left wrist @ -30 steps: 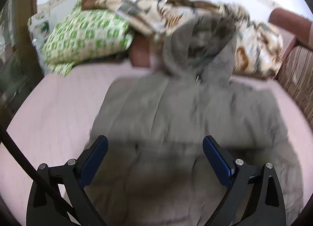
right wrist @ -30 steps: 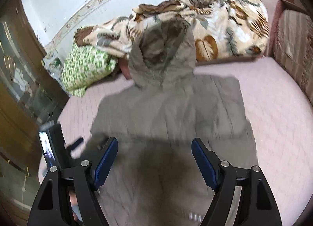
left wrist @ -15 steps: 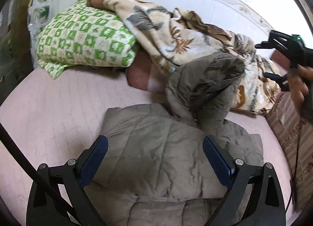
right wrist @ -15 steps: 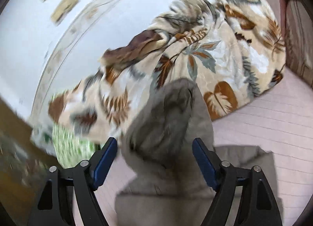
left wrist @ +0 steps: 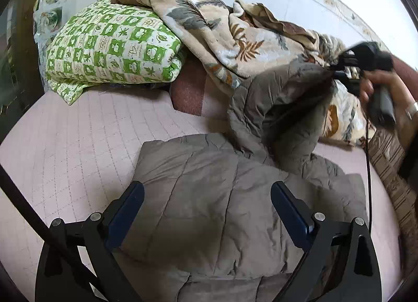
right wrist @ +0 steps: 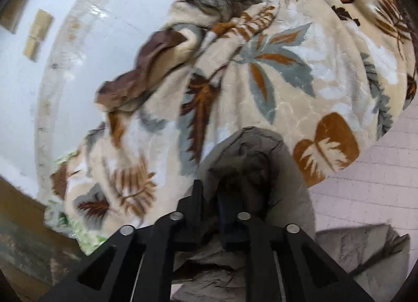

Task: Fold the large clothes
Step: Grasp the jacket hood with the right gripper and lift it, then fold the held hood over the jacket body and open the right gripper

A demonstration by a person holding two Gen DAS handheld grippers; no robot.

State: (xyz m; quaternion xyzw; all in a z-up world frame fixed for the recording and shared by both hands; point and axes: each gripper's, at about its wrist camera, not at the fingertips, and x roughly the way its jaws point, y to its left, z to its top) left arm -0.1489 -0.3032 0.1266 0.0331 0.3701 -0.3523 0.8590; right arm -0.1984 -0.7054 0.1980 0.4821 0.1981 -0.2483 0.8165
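Left wrist view: grey-brown quilted puffer jacket spread on pale pink quilted bed cover, sides already folded inward to a narrow panel. Long axis running straight away from the camera, hood at the far end, raised and pulled up to the right toward the leaf-patterned beige fleece blanket. Left gripper hovering low over the jacket body, blue-padded jaws wide apart, holding nothing; likely waiting to pin or take the body while the hood comes over. Right gripper at the hood's top edge, blurred, gripped by the right hand. Green-and-white checked folded quilt well apart at far left.

Right wrist view: right gripper with jaws drawn close together, clamped on the hood's crown fabric. Hood lifted clear of the blanket behind, presumably to be folded back down onto the jacket along its long axis.
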